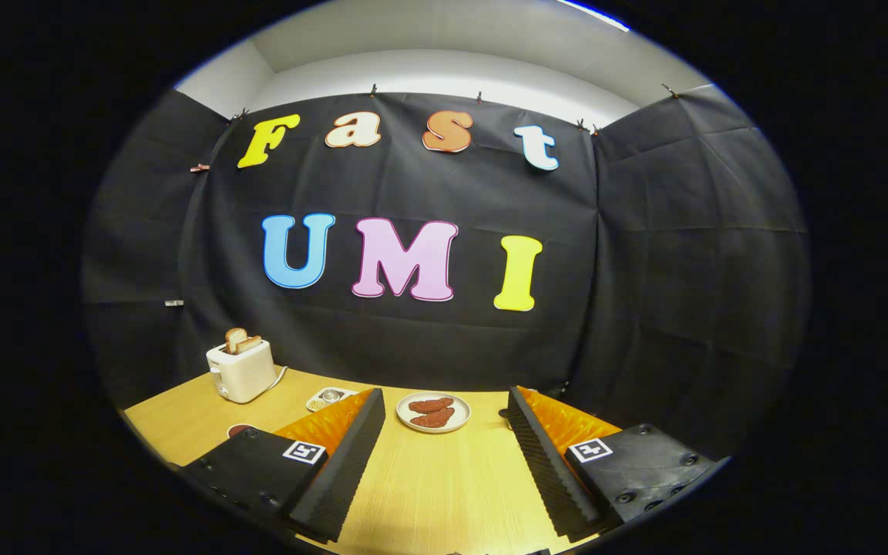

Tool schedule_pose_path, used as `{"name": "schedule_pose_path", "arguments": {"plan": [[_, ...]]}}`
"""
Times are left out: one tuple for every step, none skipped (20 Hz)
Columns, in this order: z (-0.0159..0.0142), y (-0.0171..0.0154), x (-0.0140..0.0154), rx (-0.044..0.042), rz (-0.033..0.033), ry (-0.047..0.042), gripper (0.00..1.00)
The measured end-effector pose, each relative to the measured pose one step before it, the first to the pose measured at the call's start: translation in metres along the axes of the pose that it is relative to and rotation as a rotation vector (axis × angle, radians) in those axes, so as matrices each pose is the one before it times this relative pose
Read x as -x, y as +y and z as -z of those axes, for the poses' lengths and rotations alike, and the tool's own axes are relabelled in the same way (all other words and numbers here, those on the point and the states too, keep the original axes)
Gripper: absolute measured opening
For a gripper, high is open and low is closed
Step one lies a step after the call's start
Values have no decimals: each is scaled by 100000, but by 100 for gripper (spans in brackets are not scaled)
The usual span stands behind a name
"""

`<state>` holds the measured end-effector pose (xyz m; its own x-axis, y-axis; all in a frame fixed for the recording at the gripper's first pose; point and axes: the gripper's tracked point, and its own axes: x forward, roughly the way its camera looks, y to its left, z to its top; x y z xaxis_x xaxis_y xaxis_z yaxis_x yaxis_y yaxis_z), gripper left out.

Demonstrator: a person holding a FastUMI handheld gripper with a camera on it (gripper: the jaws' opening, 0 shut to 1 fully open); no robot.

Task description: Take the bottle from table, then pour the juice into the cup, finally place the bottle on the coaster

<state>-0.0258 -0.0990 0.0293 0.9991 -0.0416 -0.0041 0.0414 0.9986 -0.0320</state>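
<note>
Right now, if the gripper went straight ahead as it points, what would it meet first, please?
Probably the plate of food just beyond the open gripper; bare table lies between its fingers. Depth is hard to judge.

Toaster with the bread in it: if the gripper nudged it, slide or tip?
The toaster looks boxy and wide-based on the wooden table, so it would likely slide, not tip. The toast stands loose in the slots and might shift. The cord behind could drag. The gripper is open, well short of it.

Tool (444, 432) fingers spread, empty; plate (434, 412) beyond.
</note>
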Motion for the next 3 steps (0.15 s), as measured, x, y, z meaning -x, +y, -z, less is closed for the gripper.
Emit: {"name": "schedule_pose_path", "arguments": {"plan": [[-20,-125,1176,735,352,-79,98],[79,-191,1045,-21,825,290,98],[155,-185,877,-477,599,397,98]]}}
